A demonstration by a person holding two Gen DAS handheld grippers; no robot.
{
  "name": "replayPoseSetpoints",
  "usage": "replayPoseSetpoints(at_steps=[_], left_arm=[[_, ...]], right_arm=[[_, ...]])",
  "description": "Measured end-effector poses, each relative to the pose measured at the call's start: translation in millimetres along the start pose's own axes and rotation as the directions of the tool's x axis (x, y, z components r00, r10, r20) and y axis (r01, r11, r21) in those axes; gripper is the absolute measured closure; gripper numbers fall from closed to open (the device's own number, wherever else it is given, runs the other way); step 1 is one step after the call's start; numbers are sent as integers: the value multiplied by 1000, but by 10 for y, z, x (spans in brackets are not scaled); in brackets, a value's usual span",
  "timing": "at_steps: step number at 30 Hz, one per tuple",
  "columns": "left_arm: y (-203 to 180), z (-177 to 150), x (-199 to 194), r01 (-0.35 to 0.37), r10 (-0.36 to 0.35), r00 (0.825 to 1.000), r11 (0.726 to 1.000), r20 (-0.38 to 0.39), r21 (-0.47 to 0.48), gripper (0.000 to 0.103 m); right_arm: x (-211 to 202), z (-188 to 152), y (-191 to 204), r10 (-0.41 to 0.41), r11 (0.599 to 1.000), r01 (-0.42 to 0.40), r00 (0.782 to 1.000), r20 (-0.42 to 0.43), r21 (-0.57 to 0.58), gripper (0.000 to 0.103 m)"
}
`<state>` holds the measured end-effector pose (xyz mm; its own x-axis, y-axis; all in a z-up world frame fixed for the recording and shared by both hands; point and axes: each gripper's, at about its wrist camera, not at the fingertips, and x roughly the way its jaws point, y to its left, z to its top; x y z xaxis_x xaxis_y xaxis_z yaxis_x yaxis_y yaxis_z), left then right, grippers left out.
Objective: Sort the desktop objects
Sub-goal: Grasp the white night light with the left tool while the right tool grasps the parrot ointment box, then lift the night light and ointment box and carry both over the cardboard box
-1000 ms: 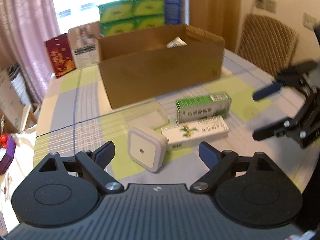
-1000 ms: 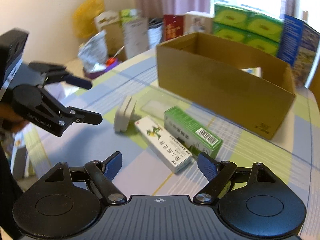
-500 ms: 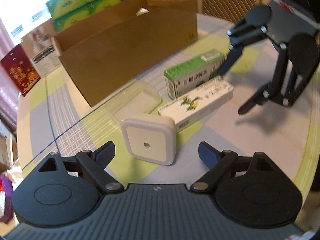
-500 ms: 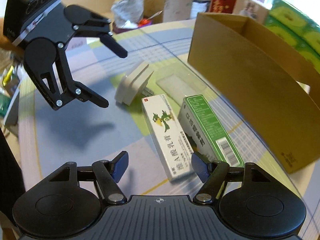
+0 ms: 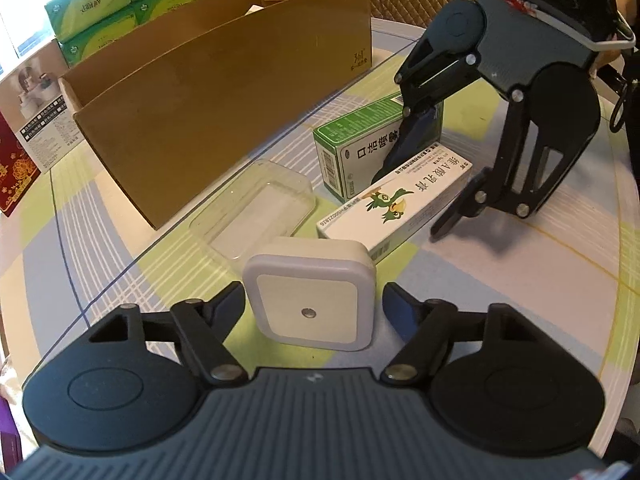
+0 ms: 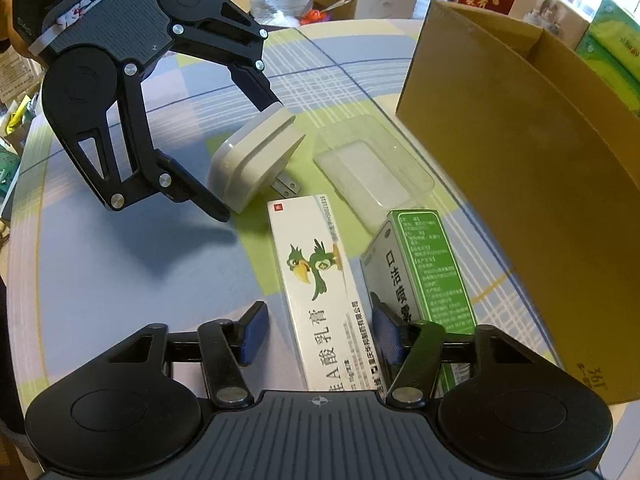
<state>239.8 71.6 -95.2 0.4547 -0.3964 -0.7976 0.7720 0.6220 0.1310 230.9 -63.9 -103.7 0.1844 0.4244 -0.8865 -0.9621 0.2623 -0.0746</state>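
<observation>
Your left gripper (image 5: 312, 304), spread, straddles the night light (image 5: 310, 294); your right gripper (image 6: 318, 330), spread, straddles the white box (image 6: 320, 284) lengthwise.

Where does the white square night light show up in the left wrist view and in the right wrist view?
Left wrist: the night light sits low centre, between the open fingers of the left gripper.
Right wrist: it stands upper centre-left, edge-on, the left gripper straddling it.
Shared landmark: the white bird-print box lies beside it.
</observation>
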Motion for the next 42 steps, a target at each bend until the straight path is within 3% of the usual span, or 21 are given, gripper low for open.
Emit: replayPoseSetpoints(at_steps=[4,9,14,19,23,32,37,42], left_arm=[[13,-14,11,1,-1,1000,999,-3,-36,41],[-88,-25,-62,1,-3,1000,987,-8,-162,41],[-351,22,-112,-5,-10,999,956,-50,-294,41],[-674,87,-142,-42,18,997,951,-81,-307,41],[-804,42,-165,-54,48,999,945,-26,-321,41],[-911,18,-132,-101,100,995,943,-17,-318,41],[-897,-10,-134,-106,109,994,938,-10,-330,41],[-906,-12,-122,-120,120,993,933,-23,-340,41]], right_arm=[[-28,-5,-13,13,998,-12,1000,-8,57,67],[-176,-144,62,-15,980,21,999,-29,198,68],[-374,-444,155,-60,898,71,997,-40,434,68],[-491,-705,325,-102,828,73,995,22,557,67],[-522,-785,392,-136,805,67,988,73,590,64],[-529,-788,495,-193,849,115,976,98,516,57],[-458,-798,445,-199,834,113,975,104,540,56],[-441,-756,472,-204,845,114,972,117,523,56]])
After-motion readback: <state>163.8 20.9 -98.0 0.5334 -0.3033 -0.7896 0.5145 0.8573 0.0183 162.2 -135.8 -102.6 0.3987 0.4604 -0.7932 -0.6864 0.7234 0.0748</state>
